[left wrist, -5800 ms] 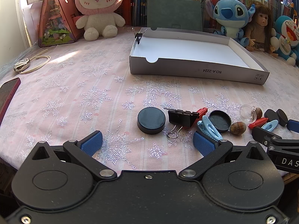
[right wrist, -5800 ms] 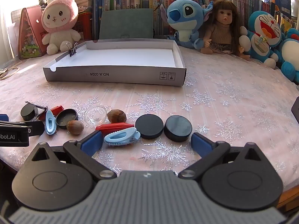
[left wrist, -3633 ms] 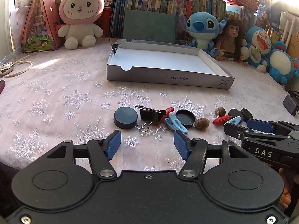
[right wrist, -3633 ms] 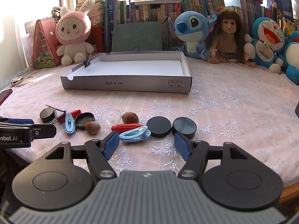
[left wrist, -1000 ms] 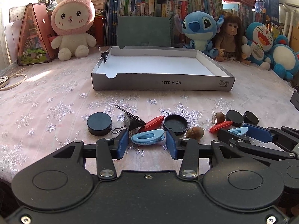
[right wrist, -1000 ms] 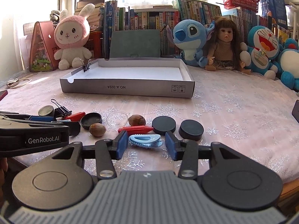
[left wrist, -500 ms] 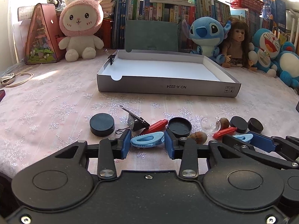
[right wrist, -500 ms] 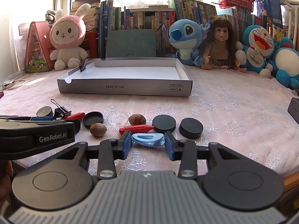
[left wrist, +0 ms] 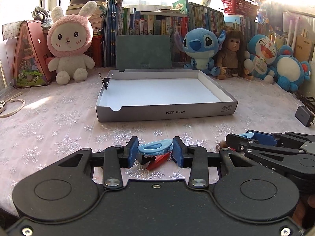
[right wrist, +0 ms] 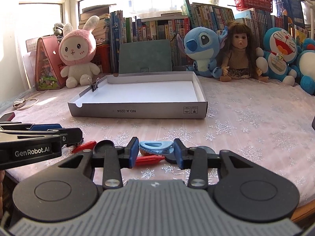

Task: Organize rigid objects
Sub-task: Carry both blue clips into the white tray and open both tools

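Home room: plush toys (left wrist: 71, 45), doll (right wrist: 239, 53), bookshelf (left wrist: 157, 22) behind table.

I count two grippers, and each pinches one blue clip: my left gripper (left wrist: 155, 149) has one blue clip (left wrist: 154, 147), my right gripper (right wrist: 155, 150) the second (right wrist: 155, 146). That makes two.

Red clips (right wrist: 84, 146): two, the other (right wrist: 150, 159) lying under my right fingers.

Black discs (right wrist: 104, 144): two that I can make out, the second (right wrist: 205, 149) half hidden. I cannot tell whether there are more.

One tray (right wrist: 137, 111), with one binder clip (right wrist: 94, 86) on its wall.

Plush toys: four, namely one bunny (right wrist: 76, 55), one Stitch (right wrist: 202, 47) and two Doraemons (right wrist: 279, 53) (left wrist: 291, 69).

One doll (right wrist: 239, 53). One red basket (right wrist: 252, 0).
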